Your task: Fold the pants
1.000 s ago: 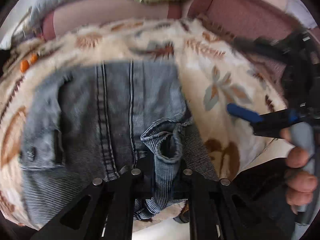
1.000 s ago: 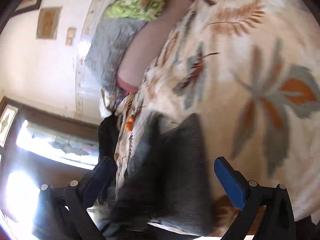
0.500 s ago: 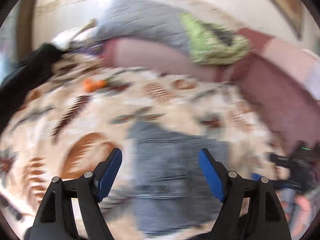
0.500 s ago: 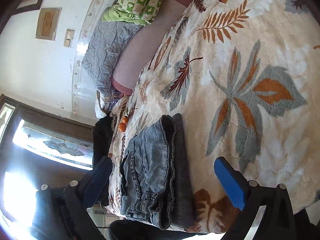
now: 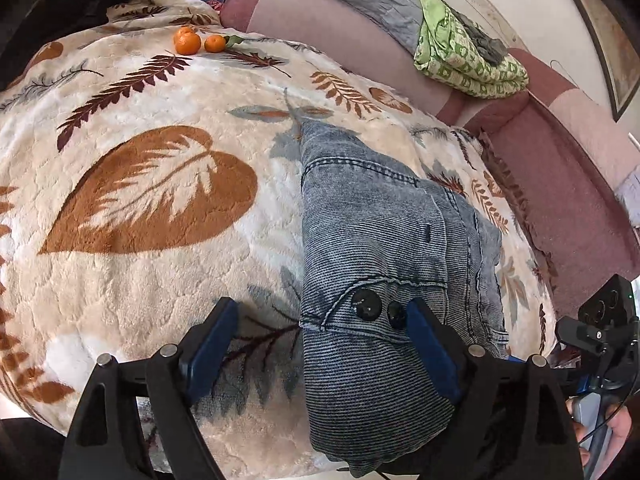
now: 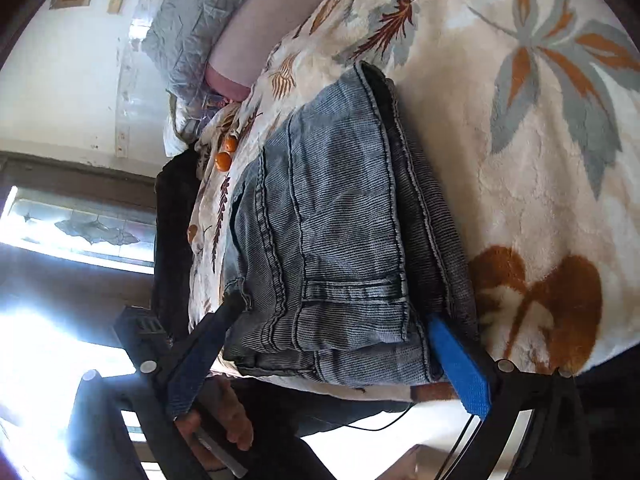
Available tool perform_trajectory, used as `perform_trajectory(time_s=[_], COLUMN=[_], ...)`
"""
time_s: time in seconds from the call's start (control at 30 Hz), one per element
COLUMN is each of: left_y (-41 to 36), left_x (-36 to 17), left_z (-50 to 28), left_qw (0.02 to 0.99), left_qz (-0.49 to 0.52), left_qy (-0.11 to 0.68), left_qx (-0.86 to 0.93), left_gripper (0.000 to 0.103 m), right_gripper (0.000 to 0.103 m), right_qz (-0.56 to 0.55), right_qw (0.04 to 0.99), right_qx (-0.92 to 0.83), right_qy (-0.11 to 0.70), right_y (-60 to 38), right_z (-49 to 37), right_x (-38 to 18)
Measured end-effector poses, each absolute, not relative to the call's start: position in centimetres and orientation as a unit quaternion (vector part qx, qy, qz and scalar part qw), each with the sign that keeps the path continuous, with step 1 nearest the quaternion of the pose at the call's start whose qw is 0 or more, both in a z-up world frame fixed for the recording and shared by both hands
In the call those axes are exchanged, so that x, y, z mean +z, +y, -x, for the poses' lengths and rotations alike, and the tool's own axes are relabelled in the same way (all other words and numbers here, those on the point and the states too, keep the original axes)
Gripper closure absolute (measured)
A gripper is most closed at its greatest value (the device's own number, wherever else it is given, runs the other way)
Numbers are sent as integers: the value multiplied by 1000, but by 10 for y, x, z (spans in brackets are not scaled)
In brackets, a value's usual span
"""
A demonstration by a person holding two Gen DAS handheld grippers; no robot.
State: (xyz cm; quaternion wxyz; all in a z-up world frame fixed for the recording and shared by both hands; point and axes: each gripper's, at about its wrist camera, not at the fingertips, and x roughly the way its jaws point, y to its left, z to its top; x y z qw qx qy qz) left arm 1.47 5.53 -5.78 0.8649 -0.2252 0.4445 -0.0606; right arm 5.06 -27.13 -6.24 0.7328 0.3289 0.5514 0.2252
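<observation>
Denim pants (image 5: pixel 384 248) are lying folded into a thick stack near the front edge of the leaf-print blanket (image 5: pixel 152 184). Fabric is looking heavy and limp, likely sagging if lifted by one corner; the layered fold edges are offering the firmest hold. Left gripper (image 5: pixel 320 344) is opening, its pads clear of the cloth. Right gripper (image 6: pixel 340 344) is standing spread around the stack's end, not pinching. Open blanket is lying wide to the left; oranges (image 5: pixel 192 42) are sitting well apart.
</observation>
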Motion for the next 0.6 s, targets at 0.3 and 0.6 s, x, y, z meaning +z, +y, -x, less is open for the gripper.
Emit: perform_trajectory(time_s=[0.3,0.6], left_y=[66,57], left_x=[-41,-64], left_z=[-6,-13], left_qw=[894,887], left_qz=[204,179], left_qy=[398,425], left_qx=[-1,-4], left_gripper=[16,14], right_gripper=[0,0], right_qz=[-365,-372], right_qw=[683,689], right_qx=[286,306], right_qy=[565,541], right_y=[-219,-213], right_z=[-33,-26], right_x=[-70,-53])
